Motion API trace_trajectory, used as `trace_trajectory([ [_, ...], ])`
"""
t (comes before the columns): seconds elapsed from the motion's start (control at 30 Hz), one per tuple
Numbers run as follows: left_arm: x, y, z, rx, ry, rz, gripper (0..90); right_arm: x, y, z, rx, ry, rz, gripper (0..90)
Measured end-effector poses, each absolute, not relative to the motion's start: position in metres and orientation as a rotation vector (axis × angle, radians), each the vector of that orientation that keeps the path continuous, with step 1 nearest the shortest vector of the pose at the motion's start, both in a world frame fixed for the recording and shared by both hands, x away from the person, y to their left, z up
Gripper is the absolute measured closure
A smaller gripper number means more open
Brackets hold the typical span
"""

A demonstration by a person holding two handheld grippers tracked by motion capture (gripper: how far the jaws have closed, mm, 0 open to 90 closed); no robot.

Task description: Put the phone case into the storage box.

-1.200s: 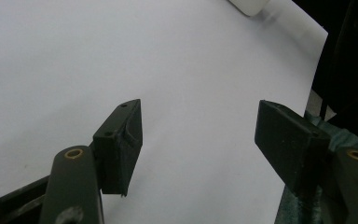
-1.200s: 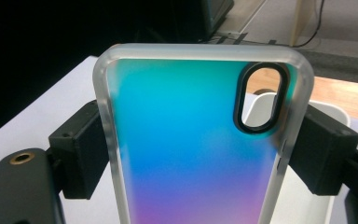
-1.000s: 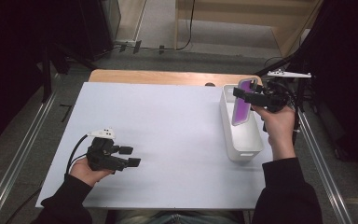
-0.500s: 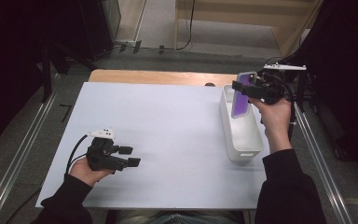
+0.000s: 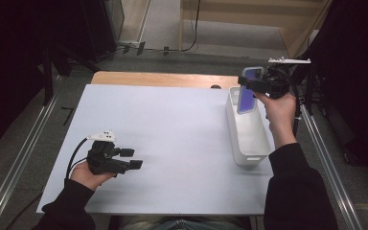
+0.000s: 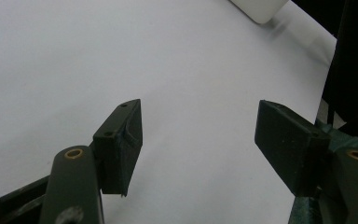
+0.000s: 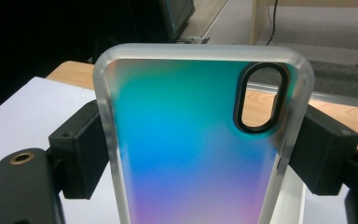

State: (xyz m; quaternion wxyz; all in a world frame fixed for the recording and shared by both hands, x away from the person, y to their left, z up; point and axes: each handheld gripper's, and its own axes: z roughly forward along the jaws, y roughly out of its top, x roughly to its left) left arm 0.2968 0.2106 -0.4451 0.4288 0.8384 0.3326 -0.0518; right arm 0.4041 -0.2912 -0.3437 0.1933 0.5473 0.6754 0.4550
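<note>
White sheet (image 5: 172, 139) covers most of my counter (image 5: 163, 79); bare wood strip shows along the far edge. Grey floor (image 5: 230, 33) beyond, black cable (image 5: 195, 24) running across it. Metal rails (image 5: 21, 153) flank both sides.

1. The left gripper (image 6: 198, 140) rises from the bottom edge, its two black jaws standing wide apart with nothing between them.
2. Under and beyond the jaws lies the white table surface (image 6: 74, 56), bare in the gap between them.
3. Each jaw arm carries a brass-coloured ring near the bottom edge.
4. Far beyond the jaws, at the top edge, a rounded corner of a white bin (image 6: 259, 8) rests on the table surface.
5. Beside the jaw on the right, a dark shape (image 6: 354, 65) runs down the edge; what it is cannot be told.
</note>
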Motion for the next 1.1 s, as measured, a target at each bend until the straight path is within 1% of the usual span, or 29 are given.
trace_trajectory([
  [0.4, 0.297, 0.21, -0.446, 2.093, 0.828, -0.142, 32.2, 0.428, -0.294, -0.345, 1.592, 1.844, 1.3, 15.1],
  [0.67, 0.298, 0.21, -0.446, 2.102, 0.834, -0.152, 32.2, 0.442, -0.29, -0.344, 1.582, 1.829, 1.22, 15.1],
  [0.8, 0.299, 0.213, -0.446, 2.079, 0.839, -0.156, 32.1, 0.448, -0.29, -0.345, 1.609, 1.784, 1.206, 15.1],
  [1.1, 0.299, 0.212, -0.446, 2.1, 0.836, -0.153, 32.2, 0.456, -0.289, -0.354, 1.622, 1.73, 1.168, 15.0],
])
